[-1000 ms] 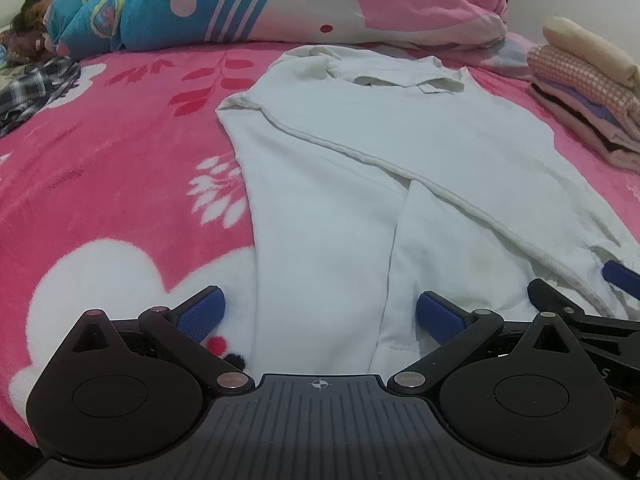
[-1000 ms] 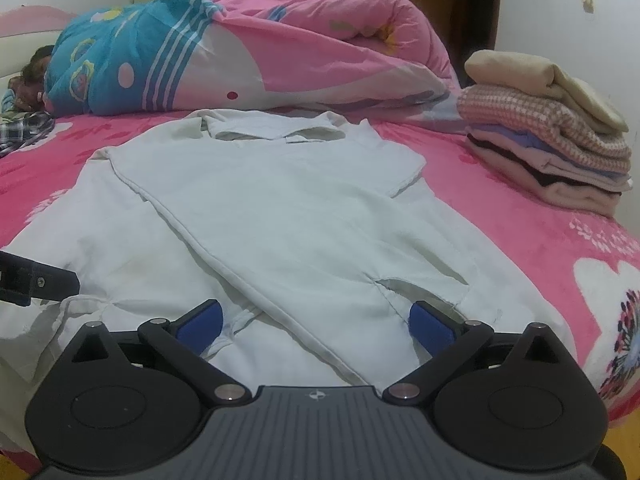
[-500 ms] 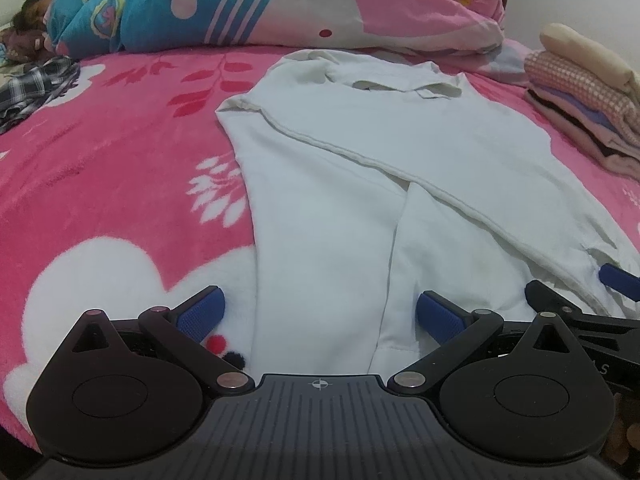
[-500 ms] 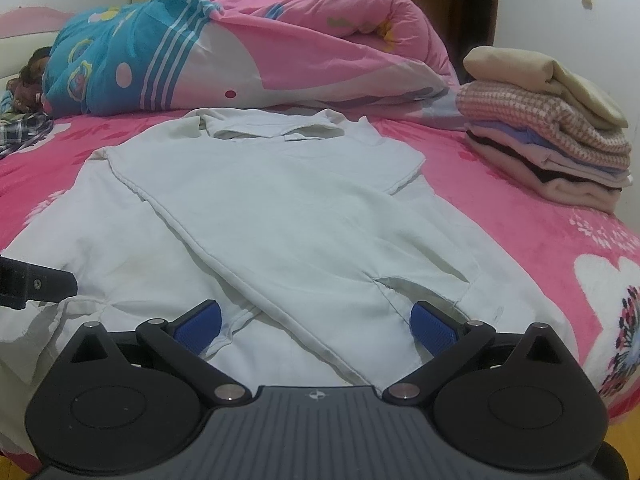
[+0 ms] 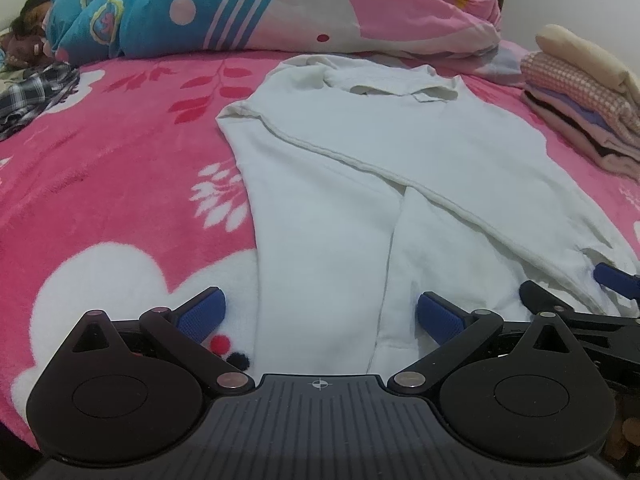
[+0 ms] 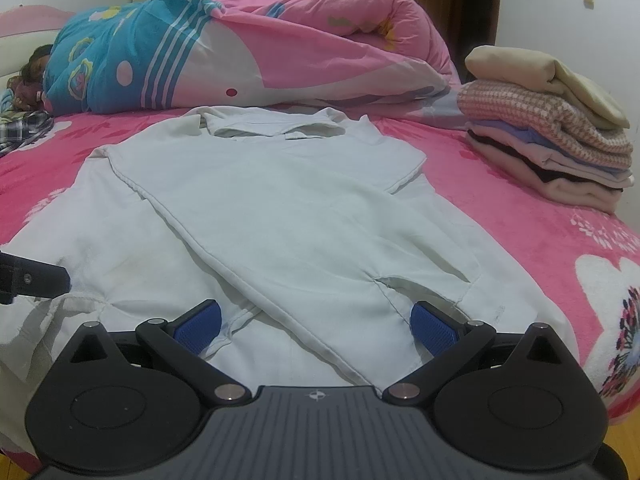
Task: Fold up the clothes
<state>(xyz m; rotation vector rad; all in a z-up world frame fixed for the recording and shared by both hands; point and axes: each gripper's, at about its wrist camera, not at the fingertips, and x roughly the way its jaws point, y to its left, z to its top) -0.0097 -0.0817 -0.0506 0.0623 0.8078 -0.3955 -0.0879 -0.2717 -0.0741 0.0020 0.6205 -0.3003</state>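
Pink floral bedding fills your left wrist view: the bed (image 5: 100, 168) carries the white shirt (image 5: 320, 208) spread flat with its collar toward the rolled quilt (image 5: 240, 4) at the far end, so the hem lies closest to you and is the natural edge to take. One sleeve is already laid diagonally across the body, which suggests the narrowing fold is done and the lengthwise fold is what remains. Your left gripper (image 5: 318, 316) hovers just above the hem with its fingers (image 5: 200, 314) spread wide and holding nothing, straddling the near-left part of the hem, placed so that closing would likely pinch that corner. At the right edge, the right gripper (image 5: 568, 296) shows beside the sleeve end. A dark plaid garment (image 5: 36, 92) lies well apart at the left. In your right wrist view, the same shirt (image 6: 280, 208) runs away from you toward the quilt (image 6: 260, 48), and the right gripper (image 6: 316, 322) sits low over the near-right hem, fingers (image 6: 434, 328) wide and empty, mirroring the other so both corners can lift together. Part of the left gripper (image 6: 32, 282) enters from the left edge. A stack of folded clothes (image 6: 548, 128) rests at the right of the bed (image 6: 560, 248), probably where this shirt will go.
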